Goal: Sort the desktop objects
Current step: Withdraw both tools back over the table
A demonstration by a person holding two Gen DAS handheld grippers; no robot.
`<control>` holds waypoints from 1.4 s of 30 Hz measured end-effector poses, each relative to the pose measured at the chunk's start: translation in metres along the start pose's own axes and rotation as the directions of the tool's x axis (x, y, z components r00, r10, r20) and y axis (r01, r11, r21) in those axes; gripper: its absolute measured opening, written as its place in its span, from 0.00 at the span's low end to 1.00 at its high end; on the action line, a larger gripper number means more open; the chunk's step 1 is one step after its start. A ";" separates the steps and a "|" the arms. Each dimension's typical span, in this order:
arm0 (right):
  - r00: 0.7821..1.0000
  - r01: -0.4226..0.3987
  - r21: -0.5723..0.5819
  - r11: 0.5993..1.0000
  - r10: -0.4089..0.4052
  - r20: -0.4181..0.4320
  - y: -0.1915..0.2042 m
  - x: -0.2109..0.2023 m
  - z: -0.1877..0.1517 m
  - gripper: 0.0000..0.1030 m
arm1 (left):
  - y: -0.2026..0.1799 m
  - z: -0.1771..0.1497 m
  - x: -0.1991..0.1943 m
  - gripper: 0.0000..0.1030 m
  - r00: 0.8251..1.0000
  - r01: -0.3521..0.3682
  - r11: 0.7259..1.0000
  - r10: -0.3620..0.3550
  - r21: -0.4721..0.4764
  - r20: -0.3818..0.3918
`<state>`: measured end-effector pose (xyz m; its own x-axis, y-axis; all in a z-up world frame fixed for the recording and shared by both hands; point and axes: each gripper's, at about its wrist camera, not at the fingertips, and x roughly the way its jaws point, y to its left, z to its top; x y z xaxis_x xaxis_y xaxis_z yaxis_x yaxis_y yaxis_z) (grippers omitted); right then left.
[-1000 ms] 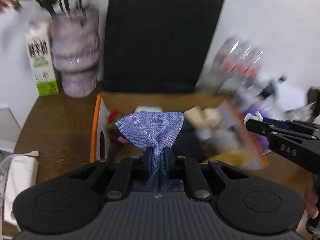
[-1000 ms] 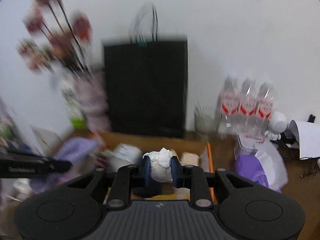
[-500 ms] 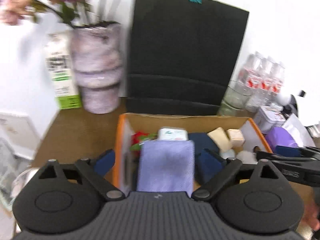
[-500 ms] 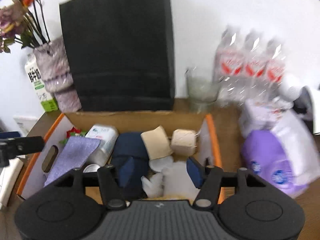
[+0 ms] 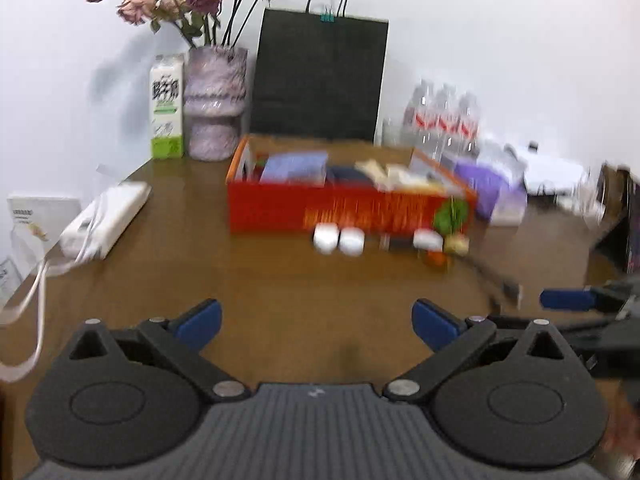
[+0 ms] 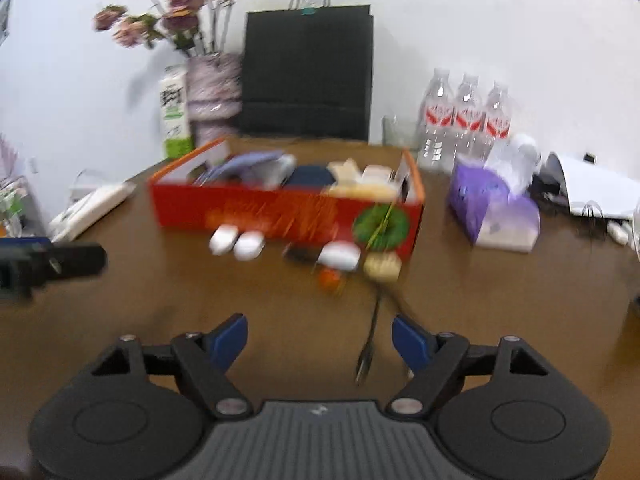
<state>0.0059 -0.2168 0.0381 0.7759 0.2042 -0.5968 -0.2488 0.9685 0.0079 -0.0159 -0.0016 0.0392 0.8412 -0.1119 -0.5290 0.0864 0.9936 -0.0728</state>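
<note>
Jaws spread on both grippers, red box (image 5: 340, 210) mid-table (image 5: 280, 288).

Home desk (image 5: 280, 280): flower vase (image 5: 216, 104), tissues (image 6: 496, 208)

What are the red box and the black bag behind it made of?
The red box looks like printed cardboard: thin stiff walls, with plain brown showing inside. The black bag seems to be matte paper, judging by its flat creased front and thin cord handles.

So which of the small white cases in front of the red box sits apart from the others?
The small white case beside the beige block; the other two white cases lie touching, further left.
</note>
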 end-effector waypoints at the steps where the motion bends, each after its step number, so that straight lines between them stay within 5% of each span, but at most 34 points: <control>1: 1.000 -0.018 0.015 1.000 0.018 -0.004 0.003 -0.007 -0.010 0.77 | -0.001 -0.012 -0.003 1.00 1.000 -0.012 1.000 0.013 0.002 -0.014; 10: 0.993 -0.120 0.105 0.987 0.120 0.009 0.011 -0.034 -0.064 0.82 | 0.002 -0.048 -0.014 1.00 0.998 -0.051 0.999 0.051 -0.009 -0.027; 13: 0.990 -0.141 0.163 0.977 0.136 0.043 0.003 -0.037 -0.065 0.83 | -0.002 -0.046 -0.005 1.00 0.993 -0.075 0.997 0.077 0.024 -0.085; 19: 0.992 -0.123 0.273 0.954 0.114 0.048 -0.012 -0.033 -0.067 0.84 | -0.002 -0.049 -0.007 1.00 0.994 -0.079 0.997 0.081 0.024 -0.071; 25: 0.997 -0.033 0.100 0.994 0.027 0.068 0.019 -0.035 -0.070 0.84 | -0.003 -0.049 -0.003 1.00 0.992 -0.085 0.996 0.087 0.027 -0.095; 32: 0.989 0.083 -0.069 0.994 -0.074 0.128 0.048 -0.039 -0.076 0.85 | -0.004 -0.048 0.003 1.00 0.986 -0.089 0.995 0.094 0.043 -0.135; 39: 0.990 0.075 -0.072 0.995 -0.065 0.129 0.046 -0.041 -0.076 0.85 | -0.004 -0.047 0.004 1.00 0.986 -0.088 0.995 0.094 0.046 -0.136; 42: 0.997 0.001 -0.045 0.999 0.002 0.082 0.036 -0.039 -0.068 0.86 | -0.005 -0.042 0.002 1.00 0.993 -0.068 0.997 0.070 0.029 -0.098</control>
<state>-0.0727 -0.1996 0.0074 0.8204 0.2175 -0.5288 -0.2736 0.9614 -0.0290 -0.0365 -0.0071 0.0030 0.7891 -0.0427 -0.6128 0.0447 0.9989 -0.0121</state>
